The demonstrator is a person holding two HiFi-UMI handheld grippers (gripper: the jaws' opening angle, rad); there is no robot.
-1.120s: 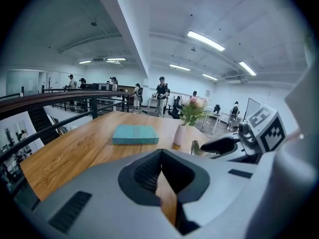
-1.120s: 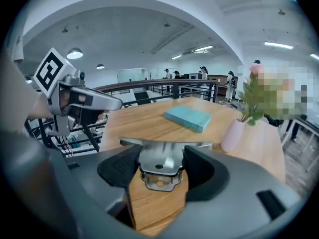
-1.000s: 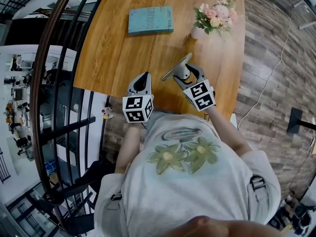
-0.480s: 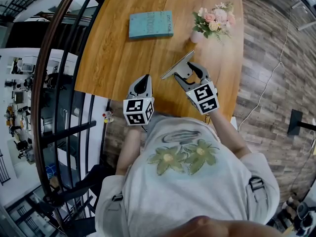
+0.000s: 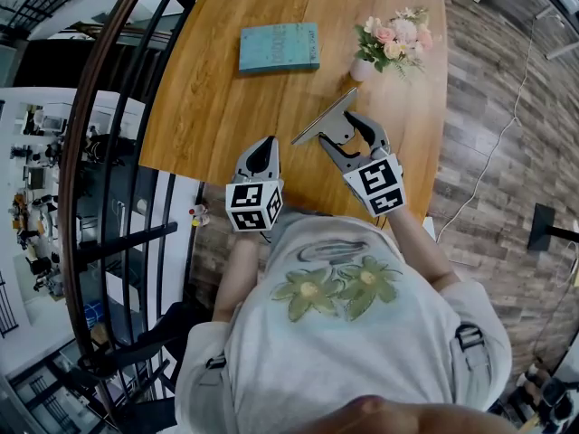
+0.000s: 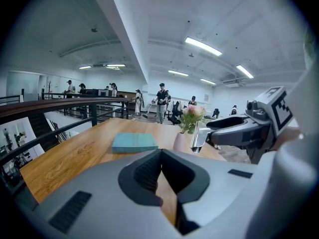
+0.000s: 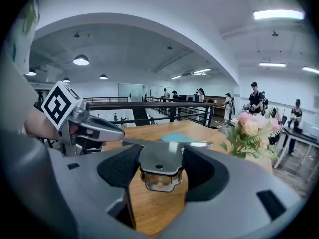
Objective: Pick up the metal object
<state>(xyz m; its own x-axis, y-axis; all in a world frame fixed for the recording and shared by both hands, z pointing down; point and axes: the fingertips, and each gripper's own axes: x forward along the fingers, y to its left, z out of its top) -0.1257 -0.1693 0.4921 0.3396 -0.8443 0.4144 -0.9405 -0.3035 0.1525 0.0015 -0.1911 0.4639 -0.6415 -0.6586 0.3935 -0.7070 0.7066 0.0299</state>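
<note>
The metal object is a flat shiny plate with a bracket, held above the wooden table. My right gripper is shut on its bracket end, and the plate sticks out beyond the jaws. In the right gripper view the metal object sits clamped between the dark pads of the right gripper. My left gripper hovers at the table's near edge, to the left of the plate, shut with nothing in it. In the left gripper view the left gripper shows its jaws meeting.
A teal book lies flat at the far middle of the table. A small vase of pink flowers stands at the far right, just beyond the plate. A black railing runs along the table's left side.
My right gripper has lifted the metal object slightly higher and nearer to me. The left gripper has stayed almost still.
</note>
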